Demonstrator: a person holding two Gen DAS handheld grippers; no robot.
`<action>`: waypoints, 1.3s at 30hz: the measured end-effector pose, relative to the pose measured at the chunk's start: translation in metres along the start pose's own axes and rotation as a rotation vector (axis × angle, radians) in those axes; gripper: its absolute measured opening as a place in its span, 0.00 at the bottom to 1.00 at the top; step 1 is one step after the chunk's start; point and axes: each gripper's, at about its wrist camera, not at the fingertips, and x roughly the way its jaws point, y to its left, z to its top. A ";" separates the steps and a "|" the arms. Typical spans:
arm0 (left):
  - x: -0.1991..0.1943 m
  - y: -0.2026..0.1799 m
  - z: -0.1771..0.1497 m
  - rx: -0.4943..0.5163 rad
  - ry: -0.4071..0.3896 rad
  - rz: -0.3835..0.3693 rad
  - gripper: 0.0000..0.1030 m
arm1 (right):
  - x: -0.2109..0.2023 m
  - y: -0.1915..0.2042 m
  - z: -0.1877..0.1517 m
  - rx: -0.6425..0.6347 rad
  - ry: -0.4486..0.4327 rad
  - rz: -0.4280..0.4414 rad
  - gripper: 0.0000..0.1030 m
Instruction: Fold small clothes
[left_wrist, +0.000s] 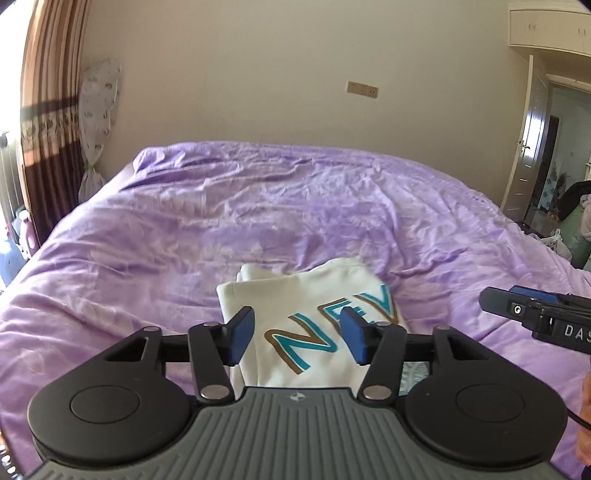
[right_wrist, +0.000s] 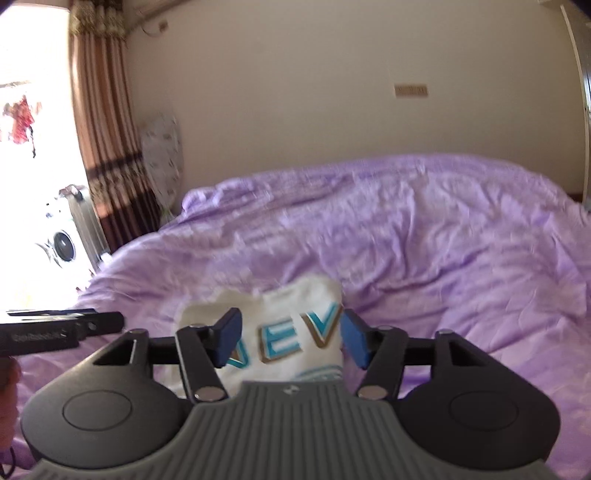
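Our left hand-held gripper (left_wrist: 297, 335) and right hand-held gripper (right_wrist: 290, 339) gaped empty, above folded white garment (left_wrist: 314, 325) on purple bed (left_wrist: 258, 206).

The white garment (left_wrist: 306, 317) is soft matt cloth with glossy teal-and-gold lettering; the purple bedspread (left_wrist: 258, 206) is crinkled cloth with a faint sheen.

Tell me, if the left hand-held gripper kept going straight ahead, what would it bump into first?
Most likely the folded white garment on the purple bedspread: it lies between the open fingers of the left hand-held gripper, just ahead, though depth is hard to judge.
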 end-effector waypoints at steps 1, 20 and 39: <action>-0.007 -0.003 0.001 0.003 -0.006 0.003 0.67 | -0.009 0.004 0.001 -0.006 -0.010 0.007 0.60; -0.036 -0.005 -0.063 -0.015 0.152 0.084 0.84 | -0.058 0.052 -0.073 -0.073 0.176 -0.073 0.79; -0.005 -0.002 -0.087 -0.028 0.331 0.100 0.84 | -0.018 0.046 -0.095 -0.065 0.357 -0.087 0.79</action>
